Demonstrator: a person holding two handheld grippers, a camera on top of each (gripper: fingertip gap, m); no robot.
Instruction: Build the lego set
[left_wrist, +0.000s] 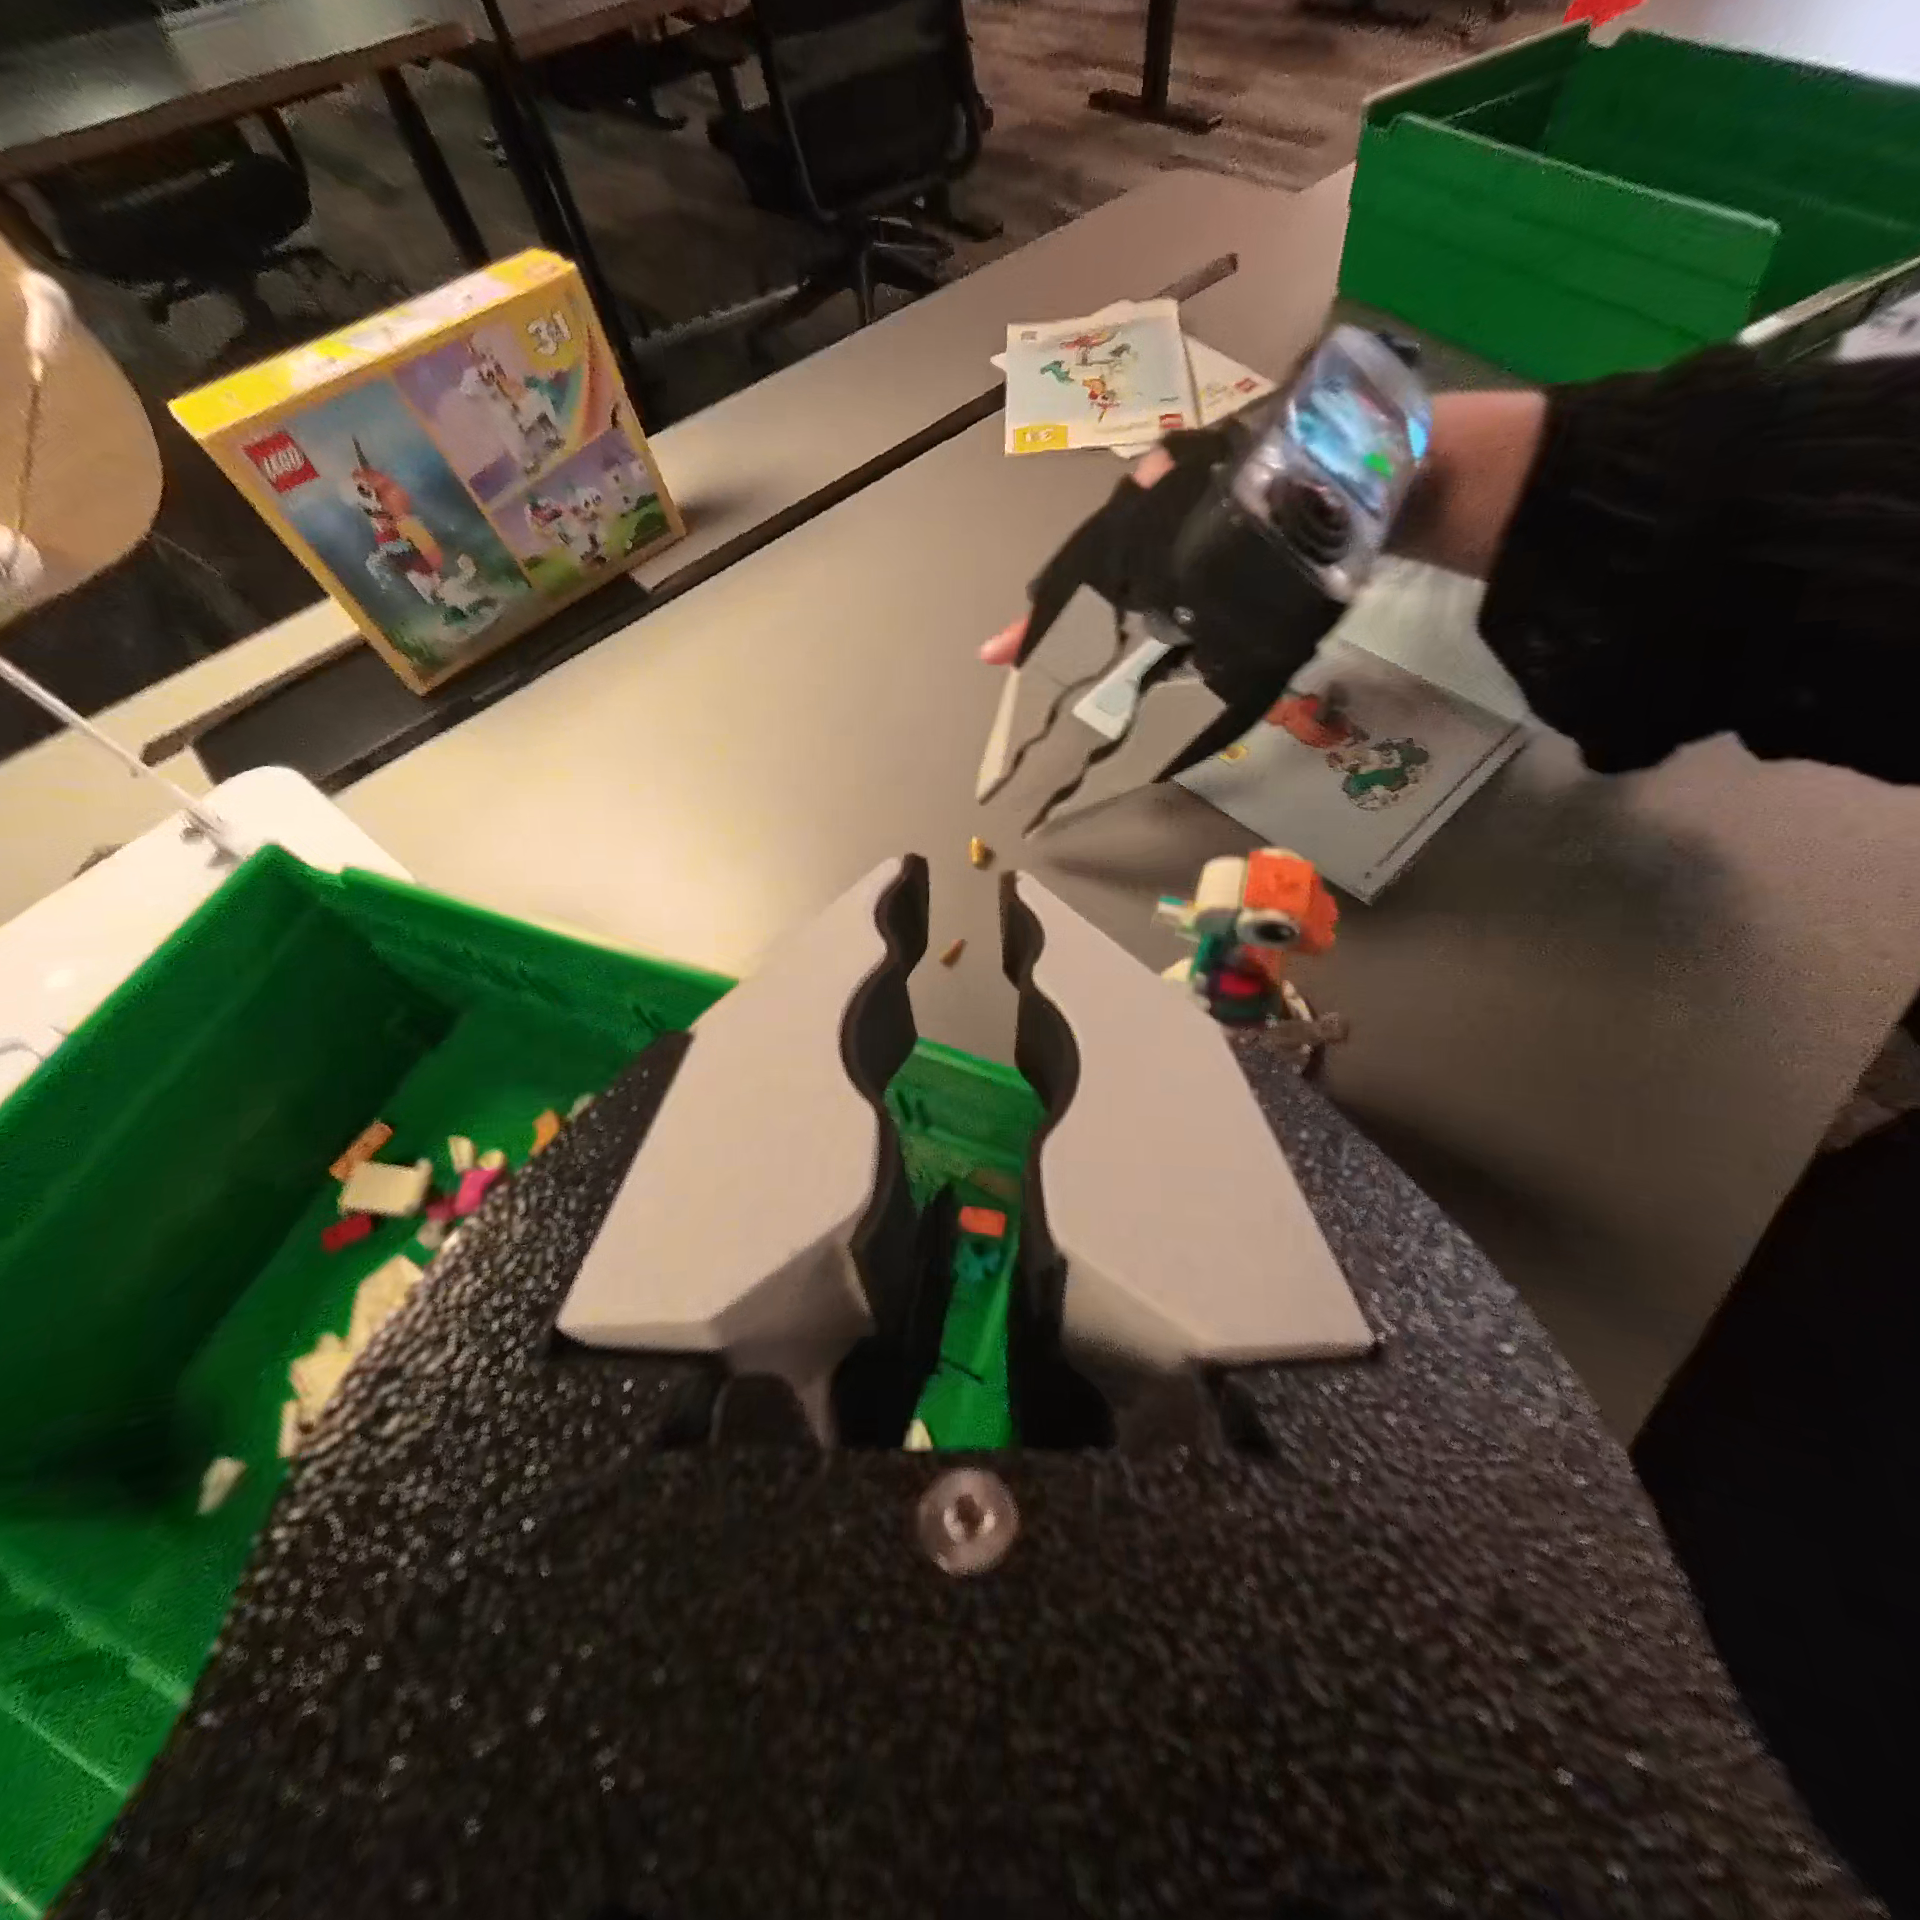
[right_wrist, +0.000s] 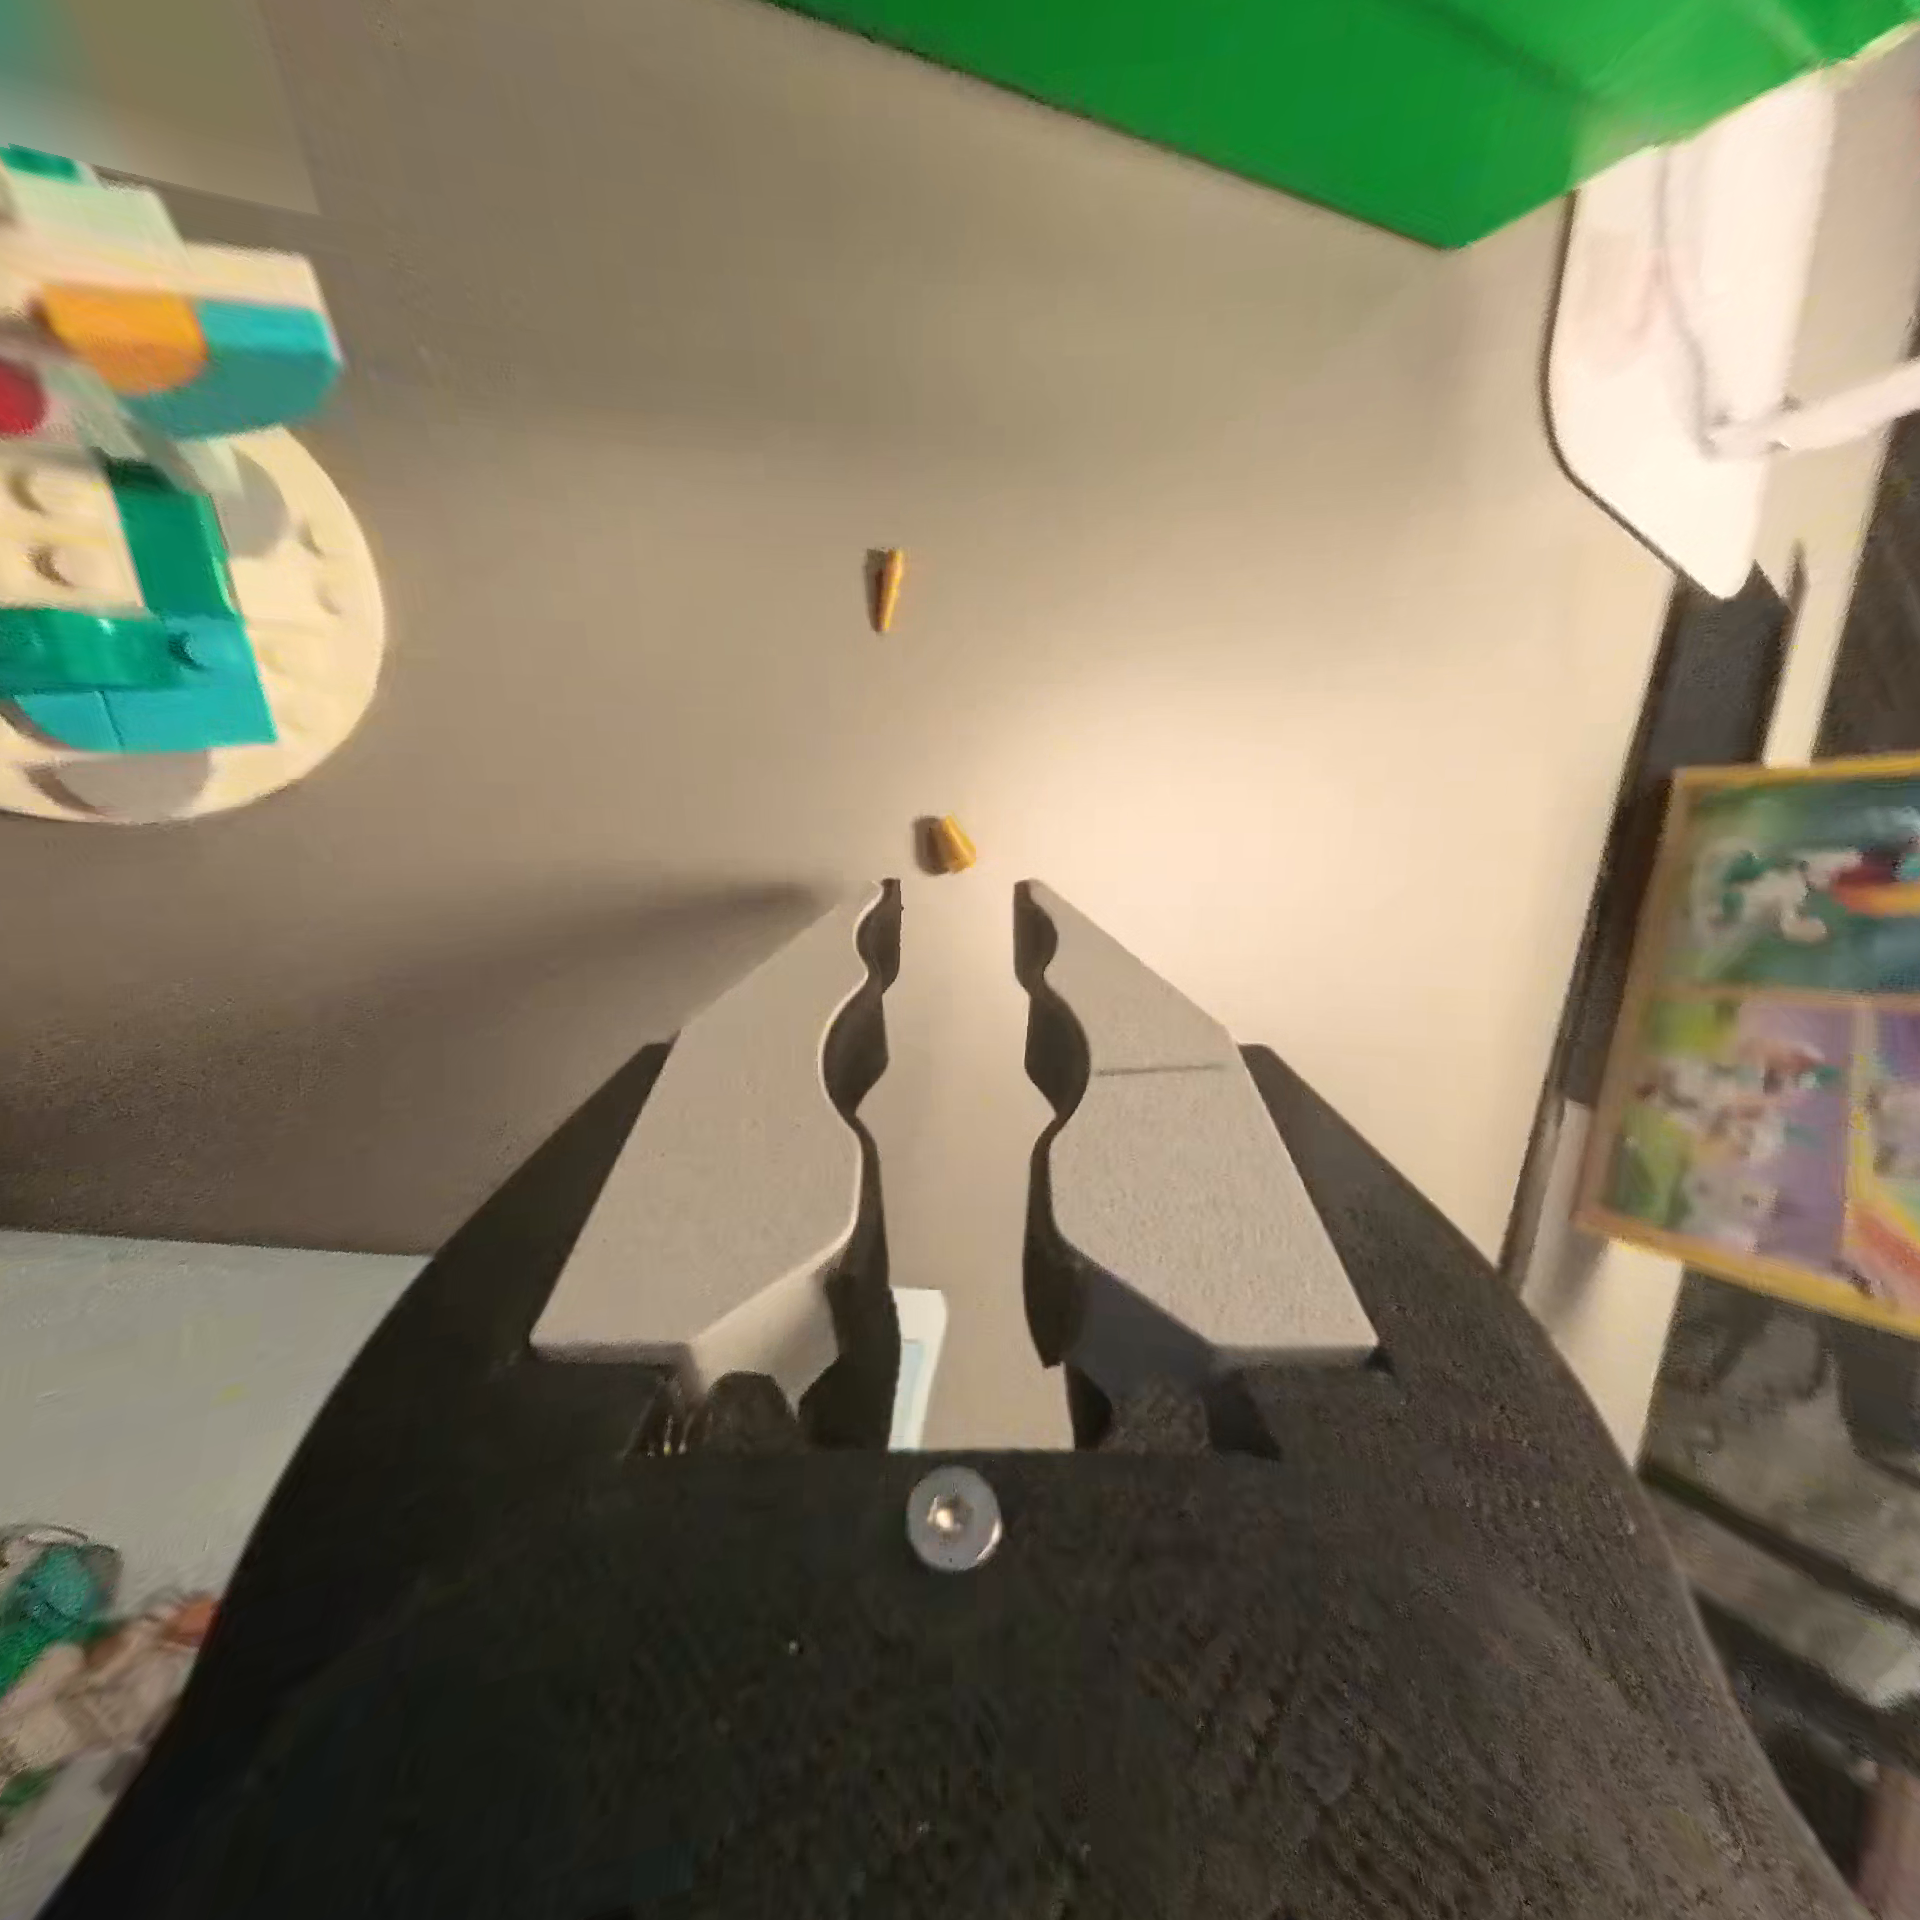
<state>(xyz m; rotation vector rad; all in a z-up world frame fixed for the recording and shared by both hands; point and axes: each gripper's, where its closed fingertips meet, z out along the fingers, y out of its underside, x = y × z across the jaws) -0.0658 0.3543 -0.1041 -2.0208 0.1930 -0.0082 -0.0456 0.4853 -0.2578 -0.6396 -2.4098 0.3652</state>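
Note:
Two tiny gold pieces lie on the grey table: a stubby one (left_wrist: 980, 852) (right_wrist: 944, 842) and a pointed one (left_wrist: 953, 951) (right_wrist: 885, 588). My left gripper (left_wrist: 964, 883) is open and empty above the table, its tips either side of them. My right gripper (right_wrist: 954, 885) (left_wrist: 1006, 812) is open and empty, its tips just short of the stubby gold piece. The partly built model (left_wrist: 1252, 940) (right_wrist: 135, 499), white, teal and orange, stands on a round cream plate to the right of the left gripper.
A green bin (left_wrist: 208, 1091) with several loose bricks sits under my left gripper. The yellow set box (left_wrist: 436, 468) (right_wrist: 1787, 1029) stands at the back left. Instruction booklets (left_wrist: 1112, 379) and an open page (left_wrist: 1361, 769) lie behind. Another green bin (left_wrist: 1621, 197) is far right. The left gripper's tips are roughly 20 cm from the right gripper's.

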